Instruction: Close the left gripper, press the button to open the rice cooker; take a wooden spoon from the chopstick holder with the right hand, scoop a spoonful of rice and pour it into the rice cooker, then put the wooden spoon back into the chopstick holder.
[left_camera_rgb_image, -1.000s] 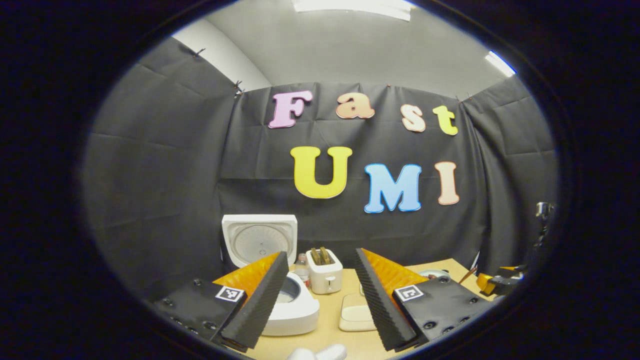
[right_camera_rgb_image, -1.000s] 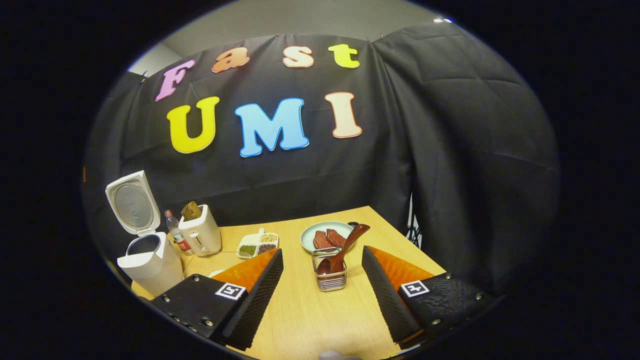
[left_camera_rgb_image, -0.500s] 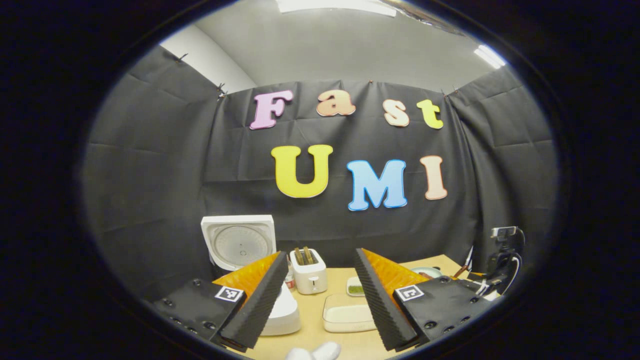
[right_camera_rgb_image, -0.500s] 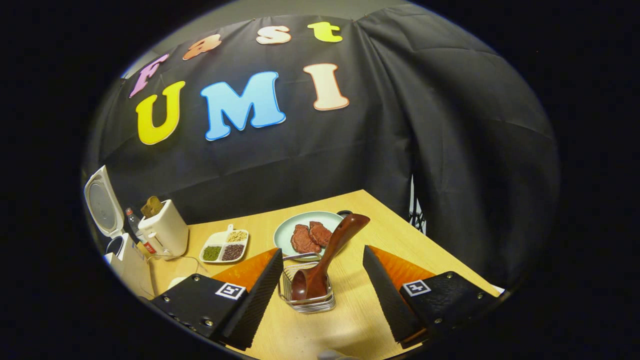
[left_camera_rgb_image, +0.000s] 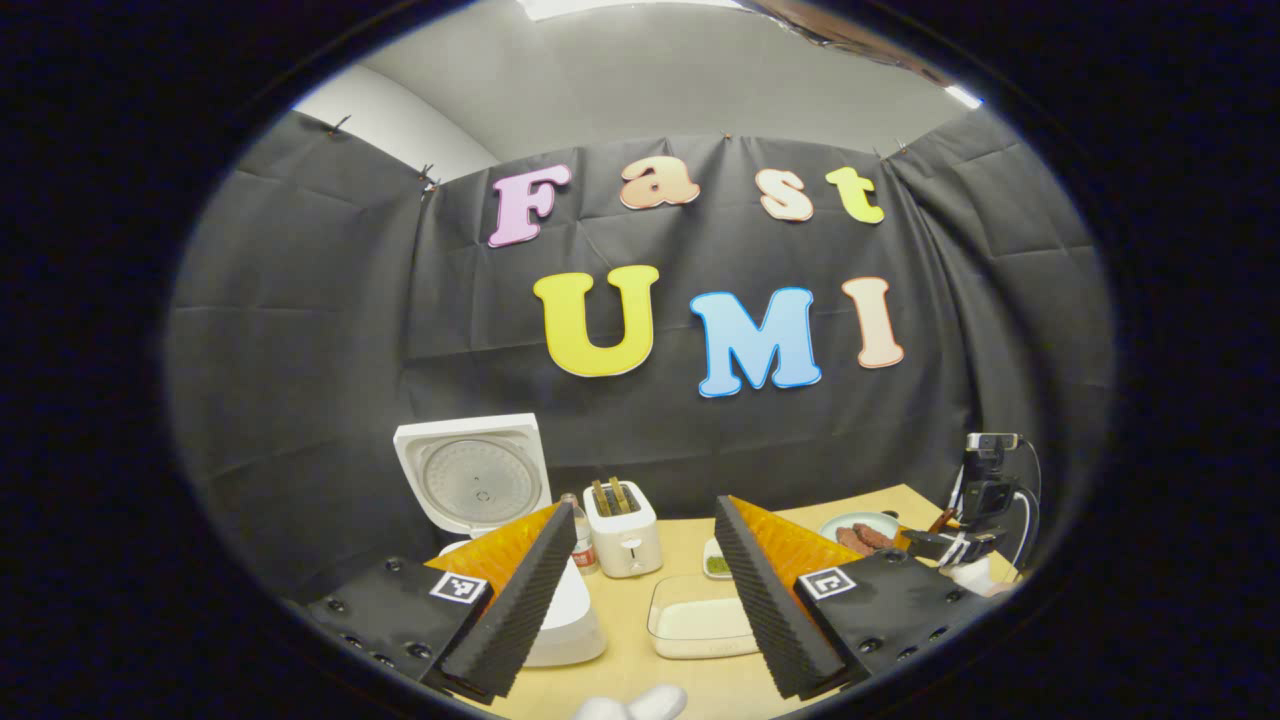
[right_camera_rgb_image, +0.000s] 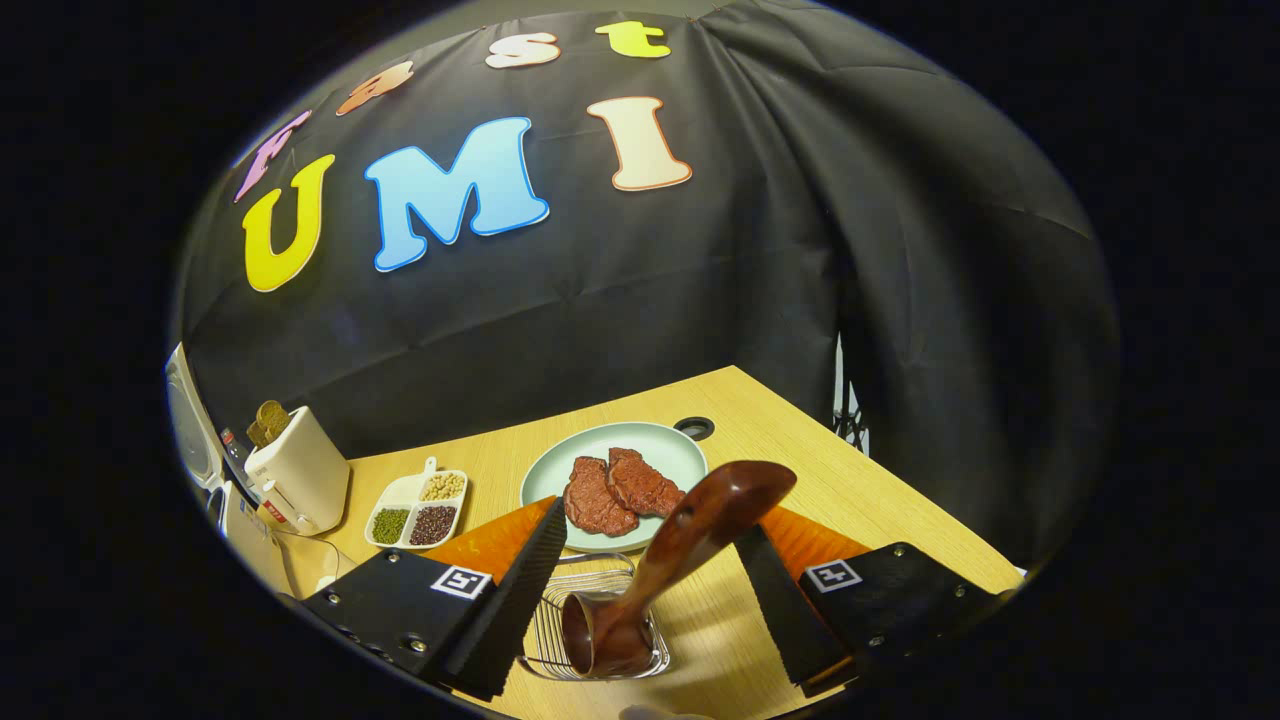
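Note:
The white rice cooker (left_camera_rgb_image: 572, 612) stands with its lid (left_camera_rgb_image: 470, 480) up, partly behind my left gripper's near finger. My left gripper (left_camera_rgb_image: 643, 508) hangs open above the table with nothing between its fingers. A clear box of white rice (left_camera_rgb_image: 700, 625) lies in front of it. The dark wooden spoon (right_camera_rgb_image: 680, 540) stands bowl-down in the wire chopstick holder (right_camera_rgb_image: 560, 655), its handle leaning right. My right gripper (right_camera_rgb_image: 650, 520) is open, with the spoon's handle between its fingers; neither finger visibly presses on it. Farther off at the right is the right gripper (left_camera_rgb_image: 955, 545).
A white toaster (right_camera_rgb_image: 295, 470) with bread, a small bottle (left_camera_rgb_image: 578, 548) and a divided dish of beans (right_camera_rgb_image: 415, 510) stand toward the back. A pale plate (right_camera_rgb_image: 665, 450) with two pieces of meat sits just beyond the holder. The table's right edge (right_camera_rgb_image: 900, 500) is close.
My right gripper has come forward and down over the holder, so the spoon now stands between its fingers. My left gripper has drawn back from the open cooker, bringing the rice box into sight.

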